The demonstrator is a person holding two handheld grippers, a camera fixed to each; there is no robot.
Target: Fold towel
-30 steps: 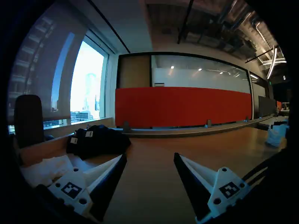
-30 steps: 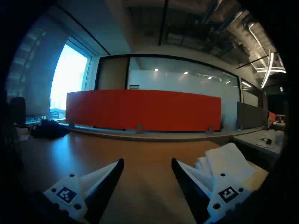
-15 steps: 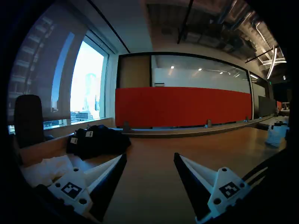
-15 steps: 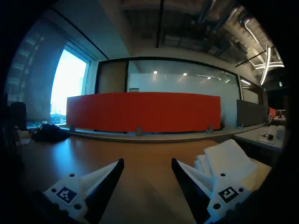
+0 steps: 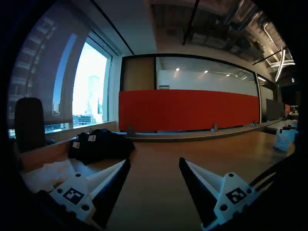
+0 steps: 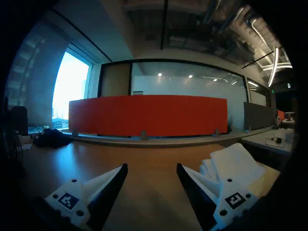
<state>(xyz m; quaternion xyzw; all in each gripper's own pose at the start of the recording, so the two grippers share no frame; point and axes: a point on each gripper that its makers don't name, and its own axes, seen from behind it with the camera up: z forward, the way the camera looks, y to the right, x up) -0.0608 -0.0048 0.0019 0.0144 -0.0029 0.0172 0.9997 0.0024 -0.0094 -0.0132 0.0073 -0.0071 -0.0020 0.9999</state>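
Nearby, flat-folded white towels (image 6: pixel 235 164)

L gripper (image 5: pixel 154 159) sits low over wood table (image 5: pixel 161 200), fingers spread wide, nothing btwn them. Crumpled white cloth (image 5: pixel 46 175) at L edge, just beside L finger. Black bundle (image 5: pixel 102 145) w/ white tags behind it, near window (image 5: pixel 90 92). Red partition (image 5: pixel 188 109) along table's far edge. Small pale item (image 5: pixel 283 140) far R.

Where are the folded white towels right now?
In the right gripper view, the folded white towels lie on the table at the right, just behind the right gripper and its right-hand finger.
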